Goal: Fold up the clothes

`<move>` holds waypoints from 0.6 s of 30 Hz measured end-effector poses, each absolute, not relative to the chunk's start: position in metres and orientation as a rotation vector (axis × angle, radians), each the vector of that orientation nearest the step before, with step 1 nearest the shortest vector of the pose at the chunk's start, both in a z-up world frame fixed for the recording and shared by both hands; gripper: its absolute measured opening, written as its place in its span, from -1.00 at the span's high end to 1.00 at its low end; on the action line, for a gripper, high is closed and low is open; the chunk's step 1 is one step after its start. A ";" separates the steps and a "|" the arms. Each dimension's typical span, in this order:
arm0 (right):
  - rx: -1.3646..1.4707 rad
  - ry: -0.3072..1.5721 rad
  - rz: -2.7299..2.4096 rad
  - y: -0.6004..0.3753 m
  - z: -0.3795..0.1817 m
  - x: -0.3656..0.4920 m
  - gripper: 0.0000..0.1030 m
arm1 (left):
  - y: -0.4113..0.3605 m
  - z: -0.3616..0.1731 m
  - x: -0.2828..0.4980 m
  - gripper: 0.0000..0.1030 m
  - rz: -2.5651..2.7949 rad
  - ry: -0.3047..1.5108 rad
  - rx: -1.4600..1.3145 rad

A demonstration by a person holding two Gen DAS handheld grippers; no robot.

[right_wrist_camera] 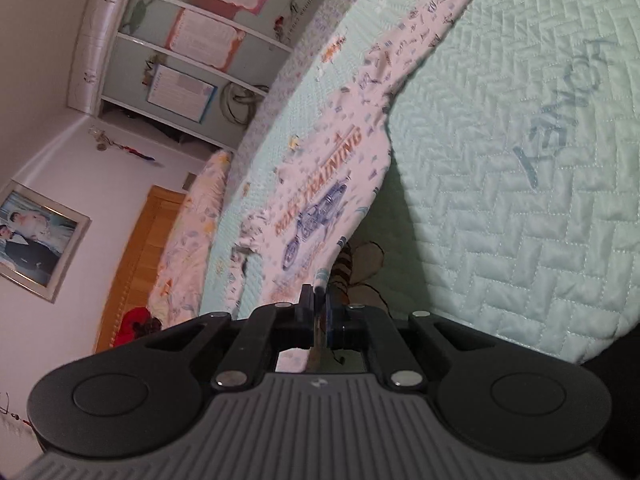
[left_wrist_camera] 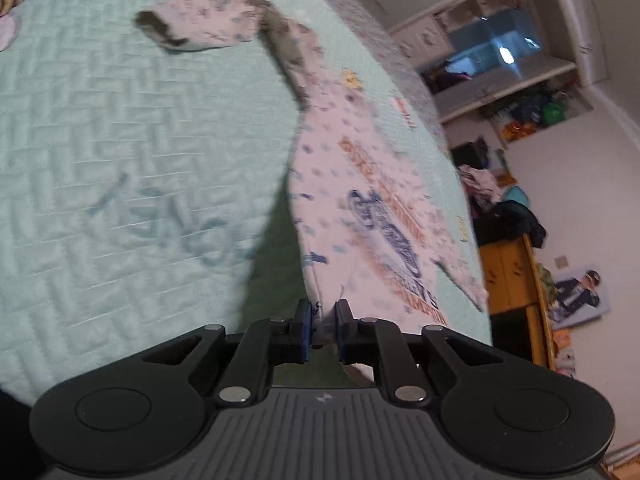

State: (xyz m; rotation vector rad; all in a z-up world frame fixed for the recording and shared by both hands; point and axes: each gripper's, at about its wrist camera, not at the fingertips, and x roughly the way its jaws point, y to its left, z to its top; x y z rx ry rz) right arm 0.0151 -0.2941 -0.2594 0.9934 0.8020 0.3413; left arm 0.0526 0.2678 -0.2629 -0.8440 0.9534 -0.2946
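The left claw (left_wrist_camera: 320,312) is pinching the hem of a printed white children's top (left_wrist_camera: 360,200), and the right claw (right_wrist_camera: 320,300) is clamping nearly shut on another edge of the same top (right_wrist_camera: 320,184). From each claw the cloth is running toward twelve o'clock, lifting off the quilted mint bedspread (left_wrist_camera: 120,140), with one sleeve (left_wrist_camera: 192,24) lying at eleven o'clock in the left view. The top looks light, limp and thin; it is likely sagging between grips, so holding hem corners or seams should be keeping it taut.
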 end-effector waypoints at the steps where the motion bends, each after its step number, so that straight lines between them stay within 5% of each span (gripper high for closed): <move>1: 1.000 0.823 0.316 -0.295 -0.267 0.015 0.88 | 0.268 -0.271 0.053 0.72 -0.270 1.001 -0.825; 6: 1.033 0.857 0.178 -0.302 -0.291 -0.002 0.82 | 0.283 -0.297 0.029 0.76 -0.160 1.062 -0.814; 12: 0.971 0.686 0.166 -0.305 -0.259 -0.012 0.77 | 0.289 -0.254 0.012 0.38 -0.139 0.900 -0.705; 17: 1.056 0.604 0.318 -0.274 -0.262 0.034 -0.10 | 0.235 -0.207 0.030 -0.35 -0.176 0.716 -0.486; 18: 1.079 0.598 0.319 -0.268 -0.271 0.044 -0.10 | 0.220 -0.205 0.037 -0.36 -0.203 0.706 -0.442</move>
